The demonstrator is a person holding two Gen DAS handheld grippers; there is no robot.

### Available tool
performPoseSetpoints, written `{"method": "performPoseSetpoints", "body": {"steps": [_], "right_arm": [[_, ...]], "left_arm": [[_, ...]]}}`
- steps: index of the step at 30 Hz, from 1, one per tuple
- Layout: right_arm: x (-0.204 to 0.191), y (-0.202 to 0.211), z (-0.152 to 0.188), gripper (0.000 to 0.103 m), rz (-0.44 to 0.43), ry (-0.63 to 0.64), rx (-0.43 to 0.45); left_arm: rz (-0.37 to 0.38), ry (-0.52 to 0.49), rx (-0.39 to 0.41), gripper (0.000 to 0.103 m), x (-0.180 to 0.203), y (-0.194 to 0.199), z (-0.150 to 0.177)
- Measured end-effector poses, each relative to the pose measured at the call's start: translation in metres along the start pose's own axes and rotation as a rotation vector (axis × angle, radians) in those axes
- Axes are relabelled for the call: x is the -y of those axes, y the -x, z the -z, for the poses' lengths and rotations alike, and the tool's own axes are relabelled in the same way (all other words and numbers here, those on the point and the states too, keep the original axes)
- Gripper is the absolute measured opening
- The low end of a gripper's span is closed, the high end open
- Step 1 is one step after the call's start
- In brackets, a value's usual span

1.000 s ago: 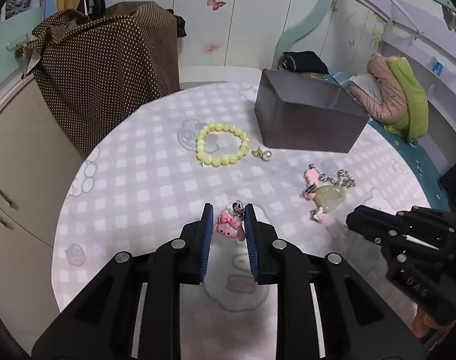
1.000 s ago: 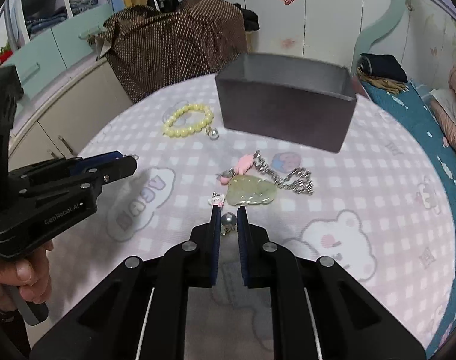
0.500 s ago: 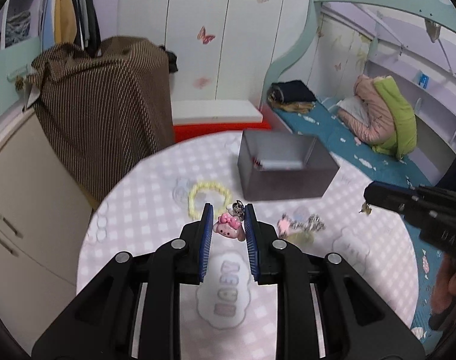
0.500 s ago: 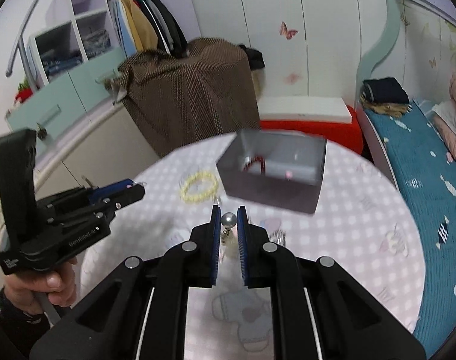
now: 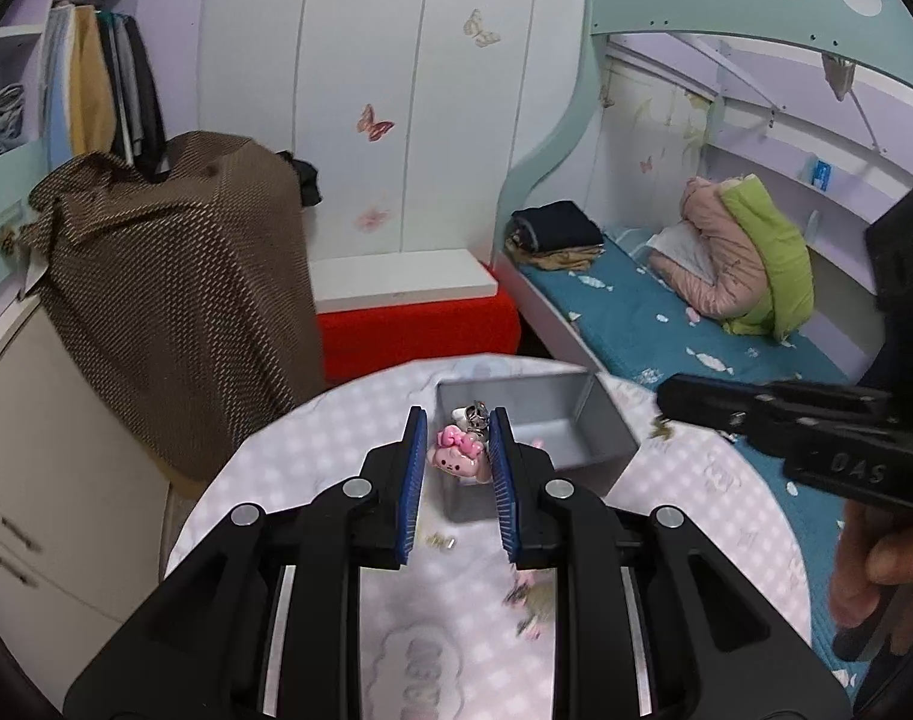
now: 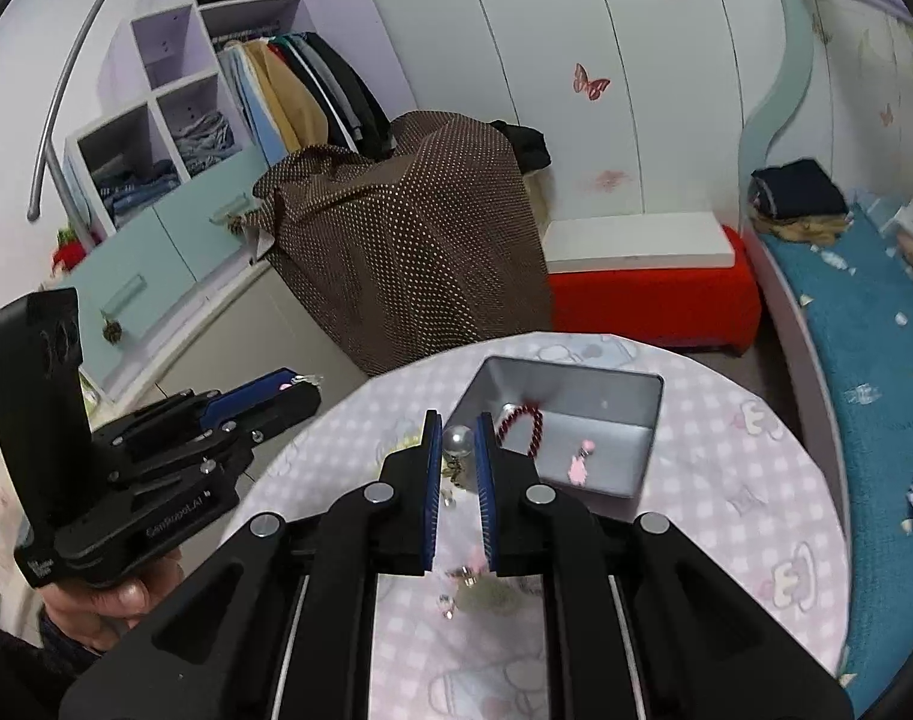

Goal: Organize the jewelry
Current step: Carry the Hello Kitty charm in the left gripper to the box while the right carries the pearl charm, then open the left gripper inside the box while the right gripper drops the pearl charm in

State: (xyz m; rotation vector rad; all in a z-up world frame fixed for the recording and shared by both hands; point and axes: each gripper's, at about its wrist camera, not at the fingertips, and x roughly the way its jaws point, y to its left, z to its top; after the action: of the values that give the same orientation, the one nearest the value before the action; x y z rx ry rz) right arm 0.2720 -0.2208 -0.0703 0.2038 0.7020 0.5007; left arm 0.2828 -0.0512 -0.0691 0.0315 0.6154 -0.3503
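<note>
My left gripper (image 5: pixel 456 420) is shut on a pink bow-cat charm (image 5: pixel 458 459) and holds it high above the near edge of the grey box (image 5: pixel 600 420). My right gripper (image 6: pixel 458 423) is shut on a pearl earring (image 6: pixel 458 440) and holds it high above the box's (image 6: pixel 648 450) near left corner. The box holds a dark red bead bracelet (image 6: pixel 525 426) and a small pink charm (image 6: pixel 578 465). A green pendant with a chain (image 6: pixel 486 597) lies on the tablecloth below the right gripper. The left gripper also shows at the left of the right wrist view (image 6: pixel 303 384).
The round table has a pink checked cloth (image 6: pixel 726 516). A brown dotted cloth (image 5: pixel 174 300) covers furniture behind it. A red bench (image 5: pixel 414 324) and a bed with a teal cover (image 5: pixel 666 324) stand beyond the table.
Both grippers have risen high above the table with their pieces and moved toward the grey box. The box's inside has come into view.
</note>
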Motion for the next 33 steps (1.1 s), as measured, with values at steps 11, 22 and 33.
{"method": "performPoseSetpoints", "body": {"steps": [11, 22, 33], "right_arm": [[0.042, -0.020, -0.027, 0.010, -0.074, -0.134, -0.052], [0.061, -0.039, -0.031, 0.015, -0.001, -0.171, -0.096], [0.069, -0.022, -0.030, 0.093, 0.060, -0.206, -0.013]], "left_arm": [[0.051, 0.002, -0.034, 0.021, 0.005, -0.046, -0.037], [0.111, 0.008, -0.154, 0.033, 0.008, -0.100, -0.034], [-0.036, 0.117, -0.071, 0.094, -0.025, -0.073, -0.027]]}}
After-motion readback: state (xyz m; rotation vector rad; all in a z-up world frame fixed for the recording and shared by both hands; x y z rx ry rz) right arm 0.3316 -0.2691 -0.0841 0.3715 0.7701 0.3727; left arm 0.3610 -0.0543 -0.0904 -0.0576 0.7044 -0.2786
